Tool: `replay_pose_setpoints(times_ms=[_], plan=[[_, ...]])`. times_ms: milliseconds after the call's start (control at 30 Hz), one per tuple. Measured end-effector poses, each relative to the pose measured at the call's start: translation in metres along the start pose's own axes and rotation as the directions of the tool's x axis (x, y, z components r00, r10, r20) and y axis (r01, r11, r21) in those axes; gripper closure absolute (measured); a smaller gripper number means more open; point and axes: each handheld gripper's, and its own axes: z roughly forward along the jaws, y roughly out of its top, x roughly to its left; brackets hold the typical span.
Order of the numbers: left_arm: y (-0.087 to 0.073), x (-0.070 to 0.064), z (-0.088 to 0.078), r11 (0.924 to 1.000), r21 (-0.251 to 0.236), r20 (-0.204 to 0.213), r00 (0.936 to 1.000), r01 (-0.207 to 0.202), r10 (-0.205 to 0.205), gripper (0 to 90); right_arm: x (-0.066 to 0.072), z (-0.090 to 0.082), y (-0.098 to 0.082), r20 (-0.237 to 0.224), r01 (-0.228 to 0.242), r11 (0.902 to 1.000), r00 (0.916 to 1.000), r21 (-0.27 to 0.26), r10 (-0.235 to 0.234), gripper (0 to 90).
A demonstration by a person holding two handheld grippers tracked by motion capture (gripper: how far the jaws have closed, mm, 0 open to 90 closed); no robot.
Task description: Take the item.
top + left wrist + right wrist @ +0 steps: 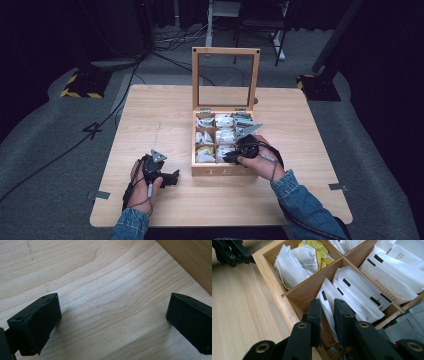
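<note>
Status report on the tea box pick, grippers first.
Right gripper shut on a white tea sachet in the front middle compartment of the wooden tea box. Left gripper open, over bare table. Neighbouring sachets packed close against it.

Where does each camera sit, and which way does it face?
High view: above the person's side, facing forward and down onto table, tea box; both forearms show.
Left gripper view: on left claw, facing table; open jaws show.
Right gripper view: on right claw, facing into tea box; jaws pinch white sachet.
Shared: high and right gripper views show tea box, left claw.
</note>
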Motion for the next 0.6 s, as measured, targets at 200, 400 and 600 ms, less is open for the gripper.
replay_pose_setpoints(times_ms=[200,400,600], plan=[[0.0,0.0,0.0,1.0,0.001,0.0,1.0,-0.001,0.001,0.2,0.001,-0.001,0.001,-0.012,0.028,0.9996,0.9996,0.0,-0.028,85.5],[0.0,0.0,0.0,1.0,0.0,-0.001,1.0,0.001,-0.001,0.1,0.001,-0.007,0.003,-0.031,0.052,0.9977,0.9981,-0.044,-0.053,86.3],[0.0,0.0,0.0,1.0,0.001,0.0,1.0,-0.001,0.001,0.2,0.002,-0.018,0.006,-0.019,0.066,0.9914,0.9975,-0.113,-0.069,86.4]])
